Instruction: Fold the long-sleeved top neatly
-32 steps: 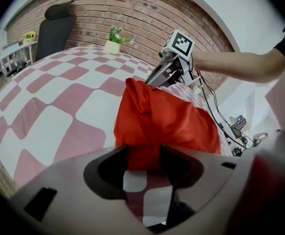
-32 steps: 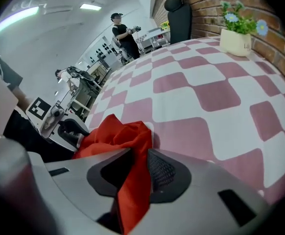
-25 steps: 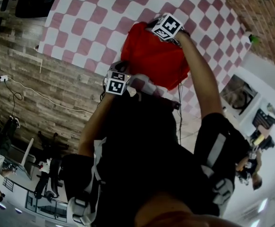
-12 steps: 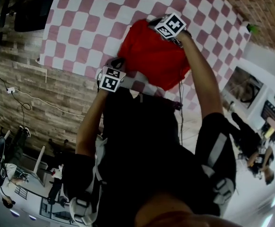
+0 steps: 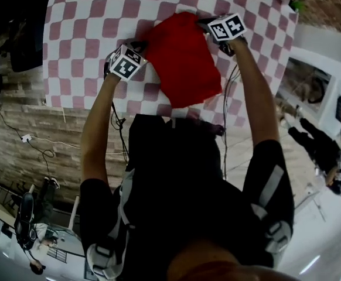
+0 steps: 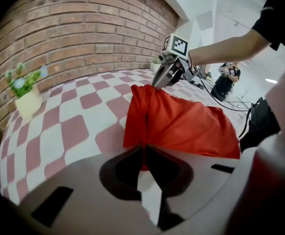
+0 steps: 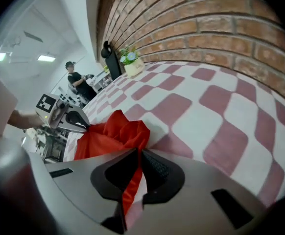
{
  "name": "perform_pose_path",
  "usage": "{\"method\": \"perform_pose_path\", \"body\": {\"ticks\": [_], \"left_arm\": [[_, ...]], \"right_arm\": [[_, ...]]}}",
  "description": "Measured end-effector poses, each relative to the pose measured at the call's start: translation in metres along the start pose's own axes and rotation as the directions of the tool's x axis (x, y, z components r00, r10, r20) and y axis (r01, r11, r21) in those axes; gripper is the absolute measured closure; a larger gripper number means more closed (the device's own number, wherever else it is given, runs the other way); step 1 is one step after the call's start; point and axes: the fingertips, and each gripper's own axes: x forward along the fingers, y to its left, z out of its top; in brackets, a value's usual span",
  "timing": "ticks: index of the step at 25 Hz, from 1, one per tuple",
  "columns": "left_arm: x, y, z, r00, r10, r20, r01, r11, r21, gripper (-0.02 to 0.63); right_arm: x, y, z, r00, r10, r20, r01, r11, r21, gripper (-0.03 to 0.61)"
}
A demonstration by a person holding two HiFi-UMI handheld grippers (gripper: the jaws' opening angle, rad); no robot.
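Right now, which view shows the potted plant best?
Left gripper view: the potted plant stands large and unobstructed by the brick wall, white pot and flowers clear. The right gripper view shows it small and far off, beside a dark object. The head view catches only a green speck at the table's corner.

Red long-sleeved top (image 5: 182, 60), plain fabric, is lying part-folded as a rough rectangle on the pink & white checked bench (image 5: 88, 40). Two far corners are being pinched, one in left tongs (image 5: 140, 48), other in right tongs (image 5: 204, 23), cloth bunching at each. Rest is trailing toward the person's side.
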Motion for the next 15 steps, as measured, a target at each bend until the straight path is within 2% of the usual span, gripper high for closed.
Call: {"method": "perform_pose_path", "body": {"ticks": [3,7,11,15], "left_arm": [[0.021,0.011,0.046,0.998,-0.05,-0.025,0.053,0.985,0.163,0.583],[0.052,0.011,0.102,0.994,-0.081,-0.067,0.098,0.938,0.332,0.583],[0.083,-0.001,0.144,0.988,-0.111,-0.104,0.144,0.903,0.405,0.583],[0.102,-0.011,0.172,0.984,-0.125,-0.124,0.168,0.874,0.455,0.583]], "right_arm": [[-0.028,-0.029,-0.031,0.997,-0.04,0.069,0.03,0.99,0.138,0.546],[-0.061,-0.061,-0.068,0.987,-0.084,0.135,0.045,0.963,0.265,0.546],[-0.085,-0.084,-0.103,0.976,-0.12,0.183,0.048,0.933,0.356,0.546],[-0.103,-0.098,-0.121,0.962,-0.139,0.237,0.029,0.91,0.415,0.546]]}}
